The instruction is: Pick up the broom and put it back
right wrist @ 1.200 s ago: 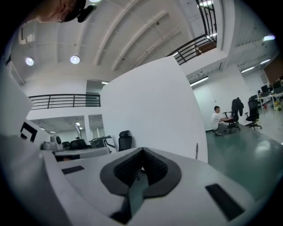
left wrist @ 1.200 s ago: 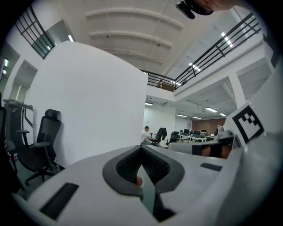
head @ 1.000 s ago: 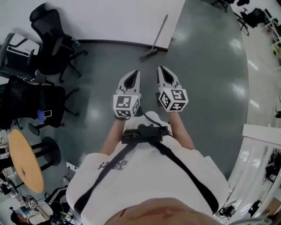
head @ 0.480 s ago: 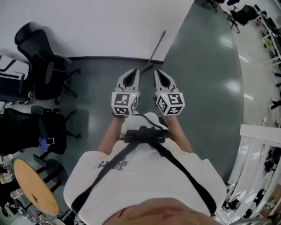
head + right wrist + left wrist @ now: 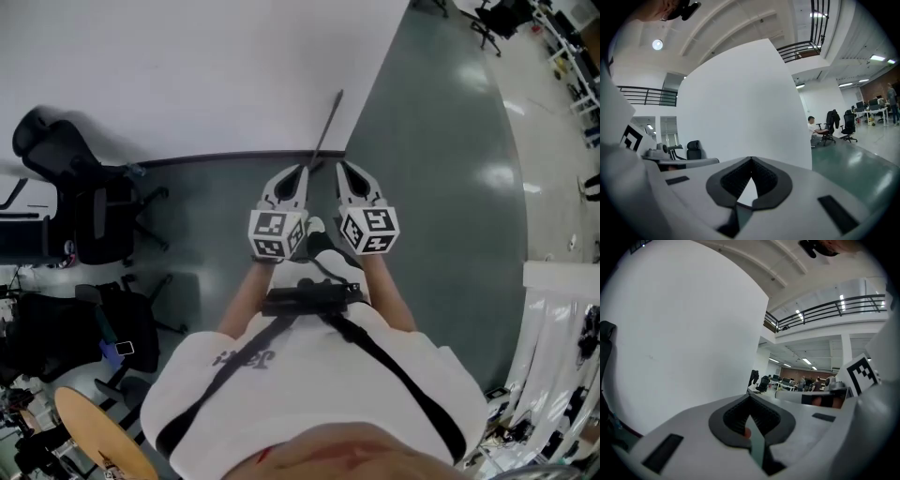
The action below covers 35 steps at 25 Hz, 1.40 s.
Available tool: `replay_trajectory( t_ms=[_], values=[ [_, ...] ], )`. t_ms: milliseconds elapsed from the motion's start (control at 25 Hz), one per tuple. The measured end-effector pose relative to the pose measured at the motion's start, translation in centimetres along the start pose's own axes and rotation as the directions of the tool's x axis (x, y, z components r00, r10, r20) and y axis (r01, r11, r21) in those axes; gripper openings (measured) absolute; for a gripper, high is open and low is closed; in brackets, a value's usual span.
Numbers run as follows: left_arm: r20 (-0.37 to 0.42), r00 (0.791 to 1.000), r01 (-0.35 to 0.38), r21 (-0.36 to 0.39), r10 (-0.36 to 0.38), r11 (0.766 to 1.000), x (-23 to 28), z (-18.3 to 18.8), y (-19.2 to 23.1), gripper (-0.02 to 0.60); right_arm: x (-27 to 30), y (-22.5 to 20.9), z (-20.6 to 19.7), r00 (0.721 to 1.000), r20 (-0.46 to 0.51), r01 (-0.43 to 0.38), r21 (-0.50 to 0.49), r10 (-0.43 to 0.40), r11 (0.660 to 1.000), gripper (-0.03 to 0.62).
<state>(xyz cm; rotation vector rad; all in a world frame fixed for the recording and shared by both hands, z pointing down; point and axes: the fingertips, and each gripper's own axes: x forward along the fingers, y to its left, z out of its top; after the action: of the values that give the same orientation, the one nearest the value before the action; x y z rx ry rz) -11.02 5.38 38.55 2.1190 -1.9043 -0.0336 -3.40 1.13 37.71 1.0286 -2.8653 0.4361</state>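
A white wall (image 5: 187,75) fills the space ahead of and to the left of both pairs of jaws, and grey-green polished floor (image 5: 441,187) spreads out to the right of them. Behind the jaws is the person's white shirt (image 5: 309,394), crossed by black harness straps (image 5: 394,375). The dark print on the shirt's left side is upside down and cannot be read. The only other markings are the black-and-white square patterns on the marker cubes (image 5: 277,234).

Black office chairs (image 5: 80,187) stand well to the left of the jaws. A second ago they lay higher in the head view, and the round wooden table (image 5: 94,436) has slid down into the bottom-left corner.

The left gripper (image 5: 298,172) and right gripper (image 5: 343,167) are held side by side, pointing at the wall's end. Each has its jaw tips pressed together with nothing between them.

The broom (image 5: 326,127) leans on the wall's end corner. It shows as a thin, dark, straight handle rising just beyond the tips, between the two grippers and nearer the left one. A second ago it stood well ahead of the jaws with its head on the floor; now the left gripper hides the head. Whether the left tips touch the handle cannot be told.
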Motion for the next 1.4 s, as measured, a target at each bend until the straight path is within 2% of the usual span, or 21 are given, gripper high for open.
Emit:
replay_trajectory(
  t_ms=[240, 320, 440, 600, 680, 800, 1000, 1240, 1400],
  values=[
    [0.0, 1.0, -0.012, 0.017, 0.012, 1.0, 9.3, 2.6, 2.2, 0.011, 7.8, -6.9, 4.4, 0.999, 0.036, -0.002, -0.021, 0.003, 1.0, 0.006],
    [-0.008, 1.0, -0.02, 0.024, 0.02, 1.0, 12.0, 2.8, 2.6, 0.011, 9.3, -8.7, 4.6, 1.0, 0.022, -0.009, -0.027, 0.009, 1.0, 0.006],
    [-0.018, 0.999, -0.028, 0.016, 0.029, 0.999, 15.0, 2.0, 2.6, 0.011, 10.8, -11.2, 2.4, 0.999, -0.037, -0.023, -0.045, 0.022, 0.999, 0.006],
    [-0.088, 0.996, -0.022, 0.0, 0.022, 1.0, 17.2, -1.0, 2.4, 0.011, 12.0, -14.3, 0.3, 0.996, -0.087, 0.006, -0.05, -0.01, 0.999, 0.006],
    [-0.12, 0.993, -0.017, -0.014, 0.015, 1.0, 17.3, -2.4, 2.5, 0.011, 12.0, -14.5, -1.1, 0.993, -0.117, 0.001, -0.037, -0.005, 0.999, 0.006],
    [-0.162, 0.987, 0.008, 0.002, -0.007, 1.0, 18.0, -3.6, 3.1, 0.011, 12.7, -14.5, -3.8, 0.984, -0.179, -0.007, -0.001, 0.007, 1.0, 0.006],
    [-0.217, 0.974, 0.063, 0.017, -0.058, 0.998, 20.4, -5.7, 3.2, 0.011, 13.4, -16.3, -6.8, 0.971, -0.238, 0.031, 0.034, -0.022, 0.999, 0.006],
    [-0.278, 0.959, 0.067, 0.008, -0.062, 0.998, 23.0, -9.4, 5.7, 0.011, 14.4, -19.4, -12.3, 0.934, -0.35, 0.088, 0.018, -0.076, 0.996, 0.006],
    [-0.304, 0.95, 0.08, 0.007, -0.074, 0.997, 24.5, -12.1, 7.2, 0.011, 15.9, -21.2, -15.8, 0.916, -0.387, 0.125, 0.027, -0.105, 0.992, 0.008]
  ],
)
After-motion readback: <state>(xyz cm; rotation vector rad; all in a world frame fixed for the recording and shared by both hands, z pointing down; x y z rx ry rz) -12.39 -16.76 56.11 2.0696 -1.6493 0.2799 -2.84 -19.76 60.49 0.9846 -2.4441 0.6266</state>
